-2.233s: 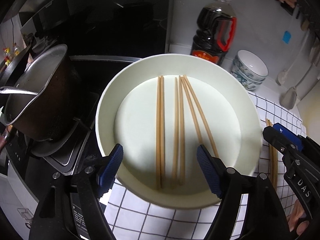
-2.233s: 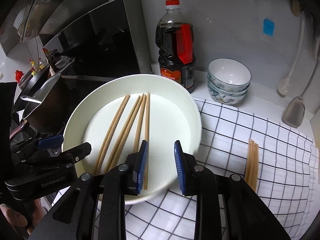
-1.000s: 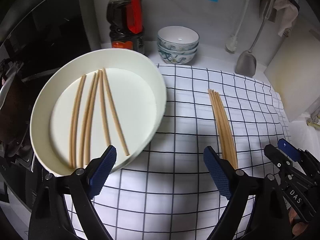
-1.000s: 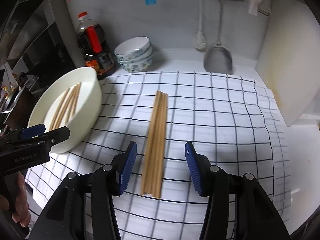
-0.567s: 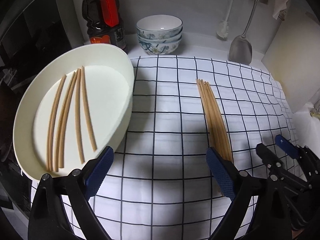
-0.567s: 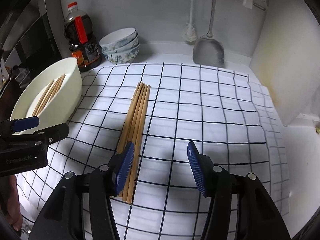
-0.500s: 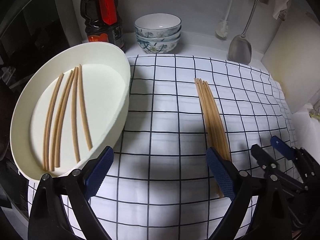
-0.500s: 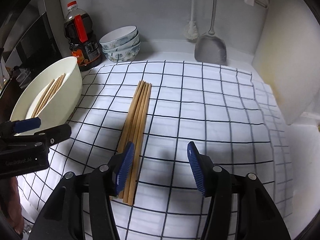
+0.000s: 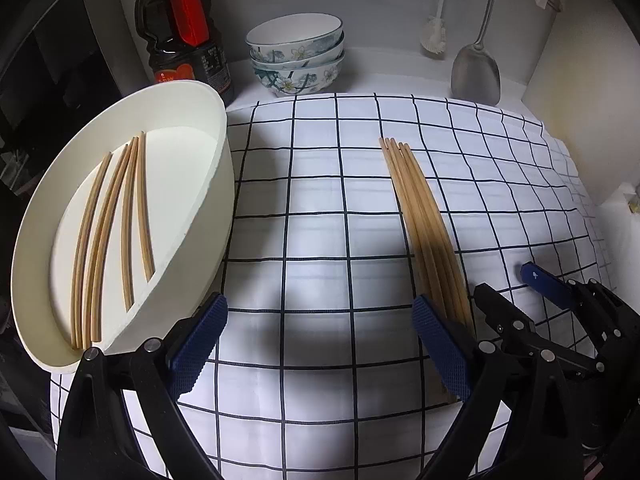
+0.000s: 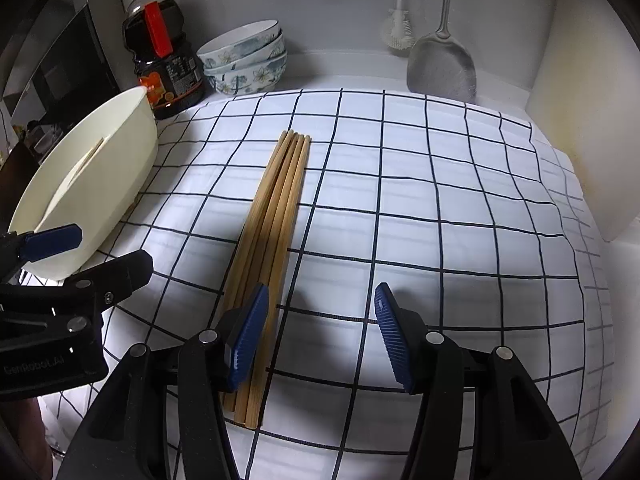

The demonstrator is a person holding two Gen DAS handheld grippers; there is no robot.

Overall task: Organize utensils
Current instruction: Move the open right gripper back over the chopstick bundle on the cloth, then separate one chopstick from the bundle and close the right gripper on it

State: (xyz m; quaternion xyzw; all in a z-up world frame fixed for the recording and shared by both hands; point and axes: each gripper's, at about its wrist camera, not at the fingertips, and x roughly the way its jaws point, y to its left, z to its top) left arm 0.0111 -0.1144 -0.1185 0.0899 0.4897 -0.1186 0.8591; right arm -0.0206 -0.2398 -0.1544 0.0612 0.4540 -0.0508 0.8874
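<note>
Several wooden chopsticks (image 10: 276, 216) lie side by side in a bundle on the checked cloth (image 10: 440, 200). My right gripper (image 10: 320, 332) hangs open just above the bundle's near end. Its left finger (image 10: 248, 336) covers part of the sticks and nothing is pressed between the pads. That bundle (image 9: 424, 232) also shows in the left wrist view, beside my open left gripper (image 9: 318, 340), which holds nothing. More chopsticks (image 9: 104, 232) lie in the white dish (image 9: 224, 168) at the left. The right gripper (image 9: 520, 296) appears at the lower right, the left gripper (image 10: 88, 256) at the far left.
A dark sauce bottle (image 9: 184, 36), stacked patterned bowls (image 9: 296, 56), a hanging metal spatula (image 9: 476, 72) and a brush (image 9: 434, 36) line the back wall. A pale board (image 10: 588, 120) stands at the right. The white dish (image 10: 120, 184) sits at the cloth's left edge by the stove.
Both views swung from the dish to the cloth and both grippers sank closer to it. The right jaws stand wider than at first, now over the bundle's near end.
</note>
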